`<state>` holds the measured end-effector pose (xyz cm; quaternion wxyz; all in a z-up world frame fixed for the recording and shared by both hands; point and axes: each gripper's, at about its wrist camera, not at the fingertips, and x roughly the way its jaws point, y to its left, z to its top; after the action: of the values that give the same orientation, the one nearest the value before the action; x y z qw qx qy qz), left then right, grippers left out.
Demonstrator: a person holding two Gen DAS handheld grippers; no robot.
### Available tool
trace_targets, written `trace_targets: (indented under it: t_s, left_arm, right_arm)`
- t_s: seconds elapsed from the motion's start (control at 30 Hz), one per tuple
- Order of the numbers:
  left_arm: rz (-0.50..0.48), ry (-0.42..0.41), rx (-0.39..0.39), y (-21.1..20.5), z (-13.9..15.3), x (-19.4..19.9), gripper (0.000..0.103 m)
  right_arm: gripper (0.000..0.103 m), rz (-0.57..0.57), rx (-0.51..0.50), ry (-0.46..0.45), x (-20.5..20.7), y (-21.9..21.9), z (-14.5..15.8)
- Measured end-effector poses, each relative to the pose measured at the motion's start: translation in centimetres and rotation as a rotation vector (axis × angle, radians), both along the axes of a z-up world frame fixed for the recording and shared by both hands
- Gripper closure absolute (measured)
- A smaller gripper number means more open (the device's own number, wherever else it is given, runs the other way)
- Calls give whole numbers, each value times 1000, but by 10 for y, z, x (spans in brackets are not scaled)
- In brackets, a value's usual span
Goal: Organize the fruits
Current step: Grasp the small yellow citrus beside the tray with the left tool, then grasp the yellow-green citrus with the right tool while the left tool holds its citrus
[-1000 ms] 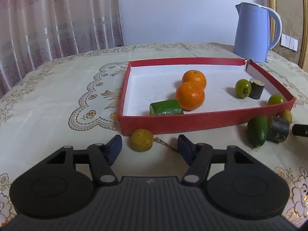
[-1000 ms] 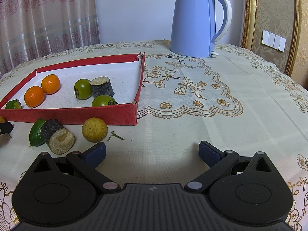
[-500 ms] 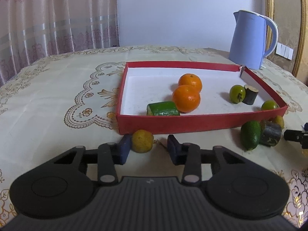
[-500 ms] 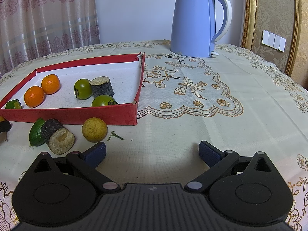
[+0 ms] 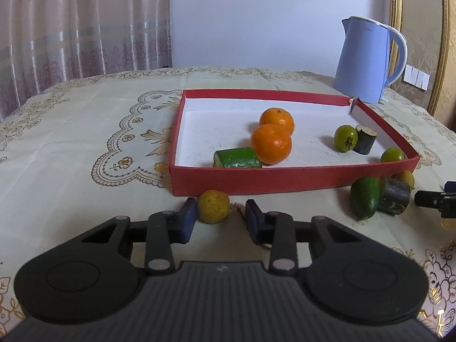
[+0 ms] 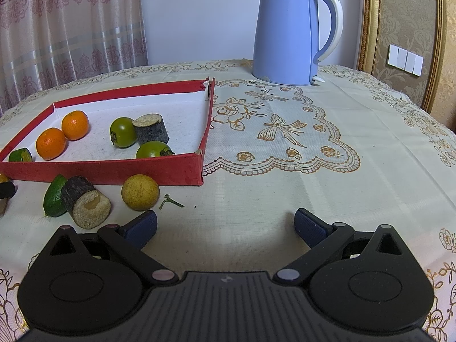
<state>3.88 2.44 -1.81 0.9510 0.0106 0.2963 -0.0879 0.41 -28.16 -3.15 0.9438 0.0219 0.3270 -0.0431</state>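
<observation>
A red tray with a white floor holds two oranges, a green block, green round fruits and a dark cylinder. A small yellow fruit lies on the cloth in front of the tray, between the fingers of my left gripper; the left pad is at it, the right pad stands apart. My right gripper is wide open and empty, with another yellow fruit, a dark cylinder and a green fruit to its front left.
A blue kettle stands at the back of the table. The cream embroidered tablecloth covers the table to the right of the tray. A small green stem lies beside the yellow fruit. Curtains hang behind.
My left gripper has moved forward around the small yellow fruit and its jaws have narrowed. The right gripper has not moved.
</observation>
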Motion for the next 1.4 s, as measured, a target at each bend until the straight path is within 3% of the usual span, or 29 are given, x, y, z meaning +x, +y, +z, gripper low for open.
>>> trace_targets:
  t_s: [0.17, 0.47, 0.73, 0.8, 0.87, 1.03, 1.1, 1.4]
  left_arm:
    - [-1, 3, -7, 0, 0, 0, 69]
    - [-3, 4, -8, 1, 0, 0, 69]
    - [-4, 4, -13, 1, -1, 0, 69]
    - [-5, 4, -14, 1, -1, 0, 69]
    - [-5, 4, -15, 1, 0, 0, 69]
    - [-5, 4, -14, 1, -1, 1, 69]
    - [-5, 4, -15, 1, -1, 1, 69]
    - [-5, 4, -18, 1, 0, 1, 69]
  right_arm:
    - [0, 25, 78, -68, -10, -9, 5]
    - [1, 96, -67, -89, -6, 20, 9]
    - [35, 209, -41, -57, 13, 31, 7]
    - [48, 235, -58, -49, 15, 37, 6]
    - [55, 242, -70, -50, 17, 42, 5]
    - [58, 238, -73, -51, 18, 44, 5]
    - [75, 223, -71, -53, 16, 43, 5]
    - [76, 198, -26, -60, 11, 33, 7]
